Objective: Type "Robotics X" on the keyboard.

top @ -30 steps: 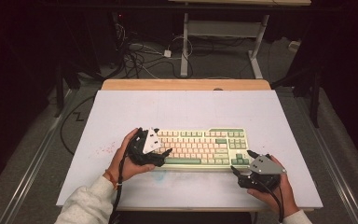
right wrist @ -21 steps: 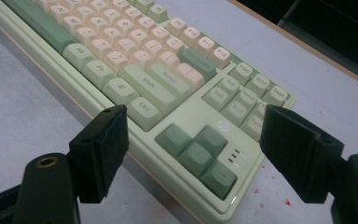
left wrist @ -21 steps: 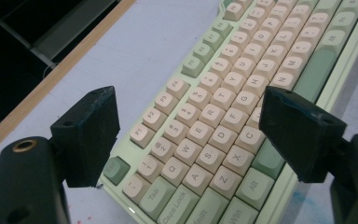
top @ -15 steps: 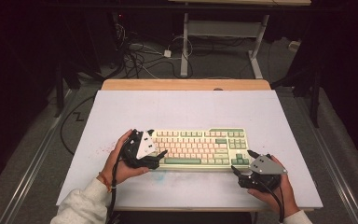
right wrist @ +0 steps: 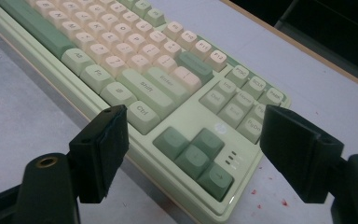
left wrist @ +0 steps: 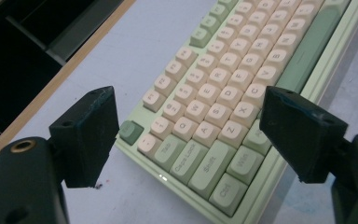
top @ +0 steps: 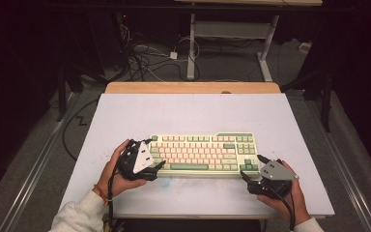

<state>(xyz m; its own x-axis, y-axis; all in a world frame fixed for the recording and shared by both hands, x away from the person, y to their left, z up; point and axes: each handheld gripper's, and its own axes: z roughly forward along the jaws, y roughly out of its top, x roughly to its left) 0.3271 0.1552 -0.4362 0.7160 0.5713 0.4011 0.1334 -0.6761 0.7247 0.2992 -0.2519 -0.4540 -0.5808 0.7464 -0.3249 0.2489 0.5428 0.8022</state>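
Here my left gripper (left wrist: 182,140) has its fingers (left wrist: 86,135) apart, straddling the keyboard's (top: 203,153) left end. My right gripper (right wrist: 193,149) is likewise apart around the arrow-key corner. The keyboard lies flat on the worktop (top: 183,113), near its front edge.

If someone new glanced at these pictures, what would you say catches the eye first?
The pale green keyboard with cream keys, lying across the near half of the white table. Next, the two black grippers at its ends: the left gripper with open jaws astride the corner by the Tab and Ctrl keys, the right gripper, also open, at the corner with the arrow keys. Beyond the table, cables tangle on the dark floor.
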